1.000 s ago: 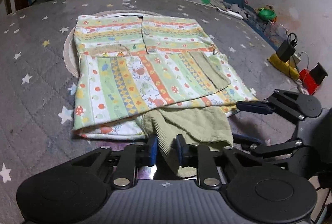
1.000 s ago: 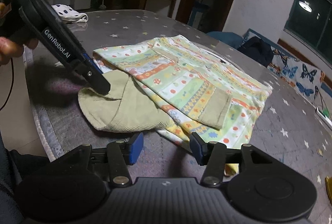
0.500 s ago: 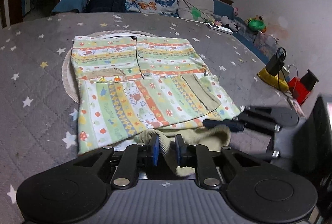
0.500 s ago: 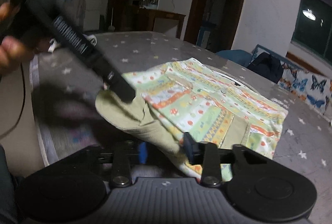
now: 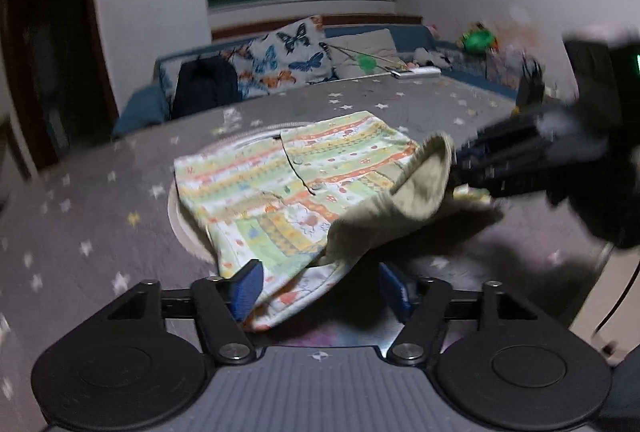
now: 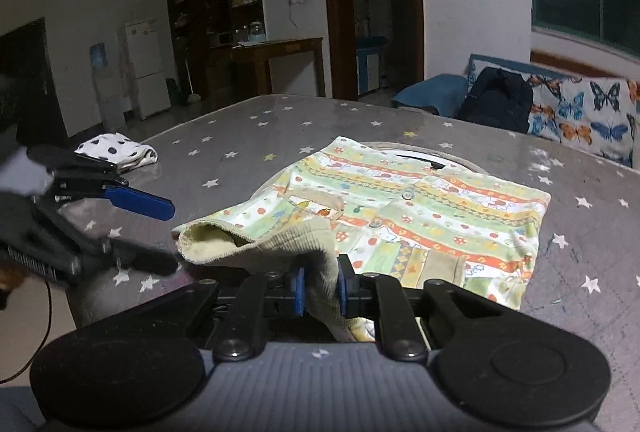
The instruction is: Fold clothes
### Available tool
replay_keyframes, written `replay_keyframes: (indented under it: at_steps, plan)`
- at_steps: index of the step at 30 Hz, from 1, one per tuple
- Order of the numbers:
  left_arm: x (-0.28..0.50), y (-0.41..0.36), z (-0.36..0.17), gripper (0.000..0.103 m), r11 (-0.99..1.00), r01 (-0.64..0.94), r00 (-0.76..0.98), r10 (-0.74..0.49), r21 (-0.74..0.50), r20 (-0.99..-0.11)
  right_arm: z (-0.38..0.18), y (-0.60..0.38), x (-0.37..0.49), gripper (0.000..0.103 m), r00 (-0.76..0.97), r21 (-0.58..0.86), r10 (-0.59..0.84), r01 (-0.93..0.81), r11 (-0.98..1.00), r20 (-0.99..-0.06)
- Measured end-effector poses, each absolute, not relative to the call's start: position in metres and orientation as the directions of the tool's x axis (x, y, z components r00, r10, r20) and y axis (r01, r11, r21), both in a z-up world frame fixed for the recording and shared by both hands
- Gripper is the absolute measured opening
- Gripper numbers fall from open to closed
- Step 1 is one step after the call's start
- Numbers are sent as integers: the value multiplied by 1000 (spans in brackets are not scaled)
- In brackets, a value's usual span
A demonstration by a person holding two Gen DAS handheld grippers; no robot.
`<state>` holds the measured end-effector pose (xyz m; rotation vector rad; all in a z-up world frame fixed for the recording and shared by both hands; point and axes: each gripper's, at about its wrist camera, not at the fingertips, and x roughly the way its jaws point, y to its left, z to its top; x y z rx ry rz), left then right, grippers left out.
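**Cuff passes to the right gripper**

The left gripper (image 5: pixel 320 282) is opening, its pads clear of the patterned garment (image 6: pixel 420 208) on the starred table (image 6: pixel 240 136). The right gripper (image 6: pixel 320 286) is closing on the olive cuff (image 6: pixel 288 240), which stretches leftward from the garment's near edge.

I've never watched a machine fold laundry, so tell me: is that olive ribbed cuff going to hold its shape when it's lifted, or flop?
Probably flop: the olive ribbed cuff sags in a curve where the right gripper is closing on it. It looks light, since one pinch lifts it. The ribbing likely resists slipping. The left gripper is opening, not pressing on the cloth.
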<state>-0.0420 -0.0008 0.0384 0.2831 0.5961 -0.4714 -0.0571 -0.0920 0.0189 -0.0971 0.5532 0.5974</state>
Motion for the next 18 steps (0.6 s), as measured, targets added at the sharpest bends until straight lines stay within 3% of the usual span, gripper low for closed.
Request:
replay_keyframes:
  at_steps: [7, 9, 14, 18]
  plan:
    - [-27, -25, 15, 67, 796, 526, 760, -282, 300, -586, 18, -93, -45, 14, 682, 74, 508, -558, 826, -527]
    - [-21, -27, 10, 48, 789, 533, 755, -280, 306, -592, 17, -93, -45, 14, 678, 74, 510, -562, 824, -529]
    - [-15, -30, 2, 24, 774, 548, 749, -285, 317, -599, 15, -93, -48, 15, 669, 69, 516, -574, 816, -535]
    - [-15, -29, 3, 21, 779, 545, 753, -290, 312, -591, 12, -90, -57, 22, 673, 17, 507, -593, 805, -538]
